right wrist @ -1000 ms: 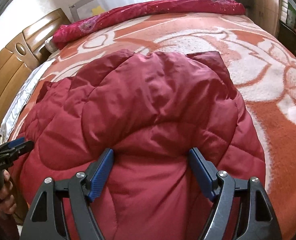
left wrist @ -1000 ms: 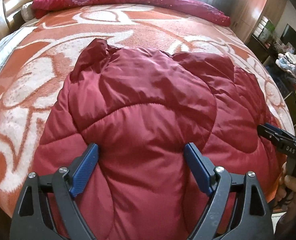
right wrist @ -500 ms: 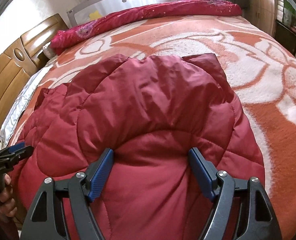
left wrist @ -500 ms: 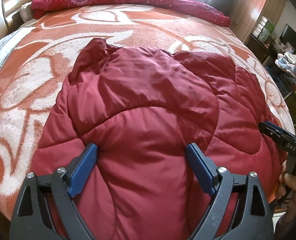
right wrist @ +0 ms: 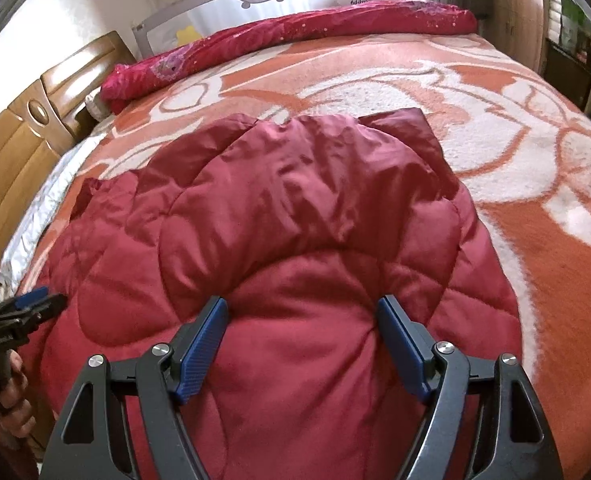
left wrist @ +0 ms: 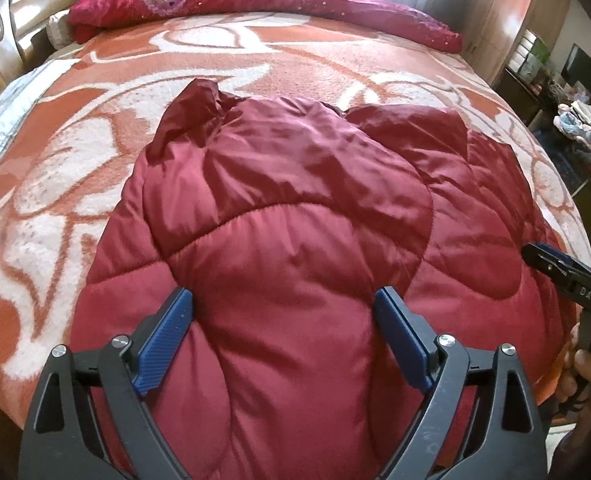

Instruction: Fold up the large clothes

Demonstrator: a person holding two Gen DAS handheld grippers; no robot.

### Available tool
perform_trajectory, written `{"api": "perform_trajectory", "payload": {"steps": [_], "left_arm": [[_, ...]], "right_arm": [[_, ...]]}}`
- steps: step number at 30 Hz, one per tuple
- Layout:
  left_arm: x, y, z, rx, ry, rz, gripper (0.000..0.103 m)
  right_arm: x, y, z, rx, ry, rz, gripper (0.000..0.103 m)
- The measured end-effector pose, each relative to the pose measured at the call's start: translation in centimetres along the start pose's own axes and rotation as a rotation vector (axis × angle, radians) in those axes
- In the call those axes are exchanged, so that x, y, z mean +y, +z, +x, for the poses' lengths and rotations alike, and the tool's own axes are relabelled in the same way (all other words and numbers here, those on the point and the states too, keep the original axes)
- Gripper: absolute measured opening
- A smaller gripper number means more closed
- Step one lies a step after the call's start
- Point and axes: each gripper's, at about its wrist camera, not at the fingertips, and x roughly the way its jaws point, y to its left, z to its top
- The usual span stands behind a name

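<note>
Big red puffy coat (left wrist: 295, 240) lying on the bed (left wrist: 75, 140), near the front edge, on top of the orange and white blanket (right wrist: 535, 160); already folded over at least once, with a thick top layer lying on a wider bottom layer; sides seem tucked in, maybe the sleeves too, though hard to tell under all that puff; top edge bumpy and not lined up, with one pointy bit sticking out at the far left corner; so, about halfway done by the look of it; still left to do: probably one more fold to make a smaller bundle, then a pat to squash the air out and tidy the edges. Left tongs (left wrist: 285, 320) wide open, having just opened a little more, with coat cloth bulging up between the blue pads (left wrist: 163, 344) but not pinched; holding nothing. Right tongs (right wrist: 301, 328) open too, a bit less wide, hovering over the near part of the coat, cloth between the pads but no squeeze; nothing held. Rolled red quilt (right wrist: 295, 36) far away at the back of the bed, not part of the job.
</note>
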Motion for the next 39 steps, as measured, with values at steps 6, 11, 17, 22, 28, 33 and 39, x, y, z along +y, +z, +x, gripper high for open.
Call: {"api": "perform_trajectory", "payload": {"steps": [6,11,17,22,28,33,39], "left_arm": [[0.0,-2.2,-2.0,-0.042,-0.024,0.018,0.092],[-0.1,-2.6,-0.6,-0.052,-0.024,0.027,0.095],[-0.2,-2.7,-1.5,-0.059,-0.011,0.016,0.095],[-0.6,-4.2,-3.7,-0.088,-0.016,0.018,0.095],[-1.5,-6.5,-5.4,-0.083,0.023,0.053,0.095],[-2.0,-8.5,-6.5,-0.068,0.050,0.083,0.095],[-2.7,-10.5,-8.5,-0.081,0.093,0.122,0.095]], "right_arm": [[0.1,-2.6,-2.4,-0.011,-0.010,-0.031,0.078],[-1.4,-3.6,-1.1,-0.005,0.004,0.001,0.080],[-0.8,-3.7,-2.2,-0.015,-0.009,0.009,0.080],[0.2,-4.7,-4.7,-0.040,0.028,-0.011,0.082],[2.3,-6.9,-7.5,-0.059,0.060,-0.066,0.082],[3.8,-8.8,-9.1,-0.045,0.075,-0.111,0.084],[5.0,-11.4,-10.4,0.000,0.079,-0.156,0.098]]}}
